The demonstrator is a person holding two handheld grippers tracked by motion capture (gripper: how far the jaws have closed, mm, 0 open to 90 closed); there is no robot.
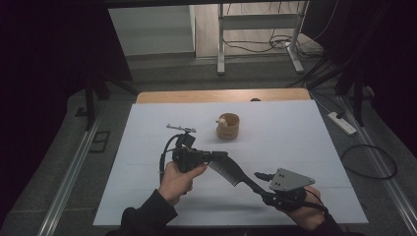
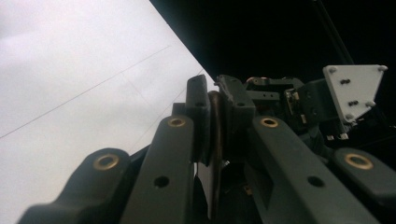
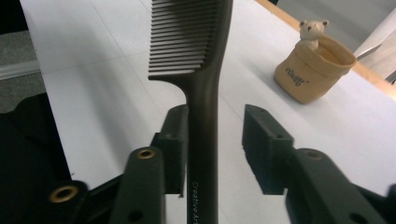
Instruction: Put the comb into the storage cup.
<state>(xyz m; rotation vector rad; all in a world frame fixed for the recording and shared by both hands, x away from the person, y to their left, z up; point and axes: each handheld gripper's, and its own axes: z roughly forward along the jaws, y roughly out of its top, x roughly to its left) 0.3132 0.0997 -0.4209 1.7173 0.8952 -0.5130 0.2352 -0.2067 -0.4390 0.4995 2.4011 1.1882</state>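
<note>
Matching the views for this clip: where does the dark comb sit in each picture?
High view: the comb lies slanted at centre, between the left gripper and the right gripper.
Left gripper view: its edge stands clamped between the jaws, low centre.
Right gripper view: handle and teeth run up the centre between open jaws.
Shared landmark: the white table.

The right gripper [image 3: 215,144] has its jaws spread around the dark comb [image 3: 201,74]; its handle lies against one jaw, clear of the other; beyond the comb sits a tan pouch [image 3: 313,74] holding a small bear [image 3: 312,31]
</note>
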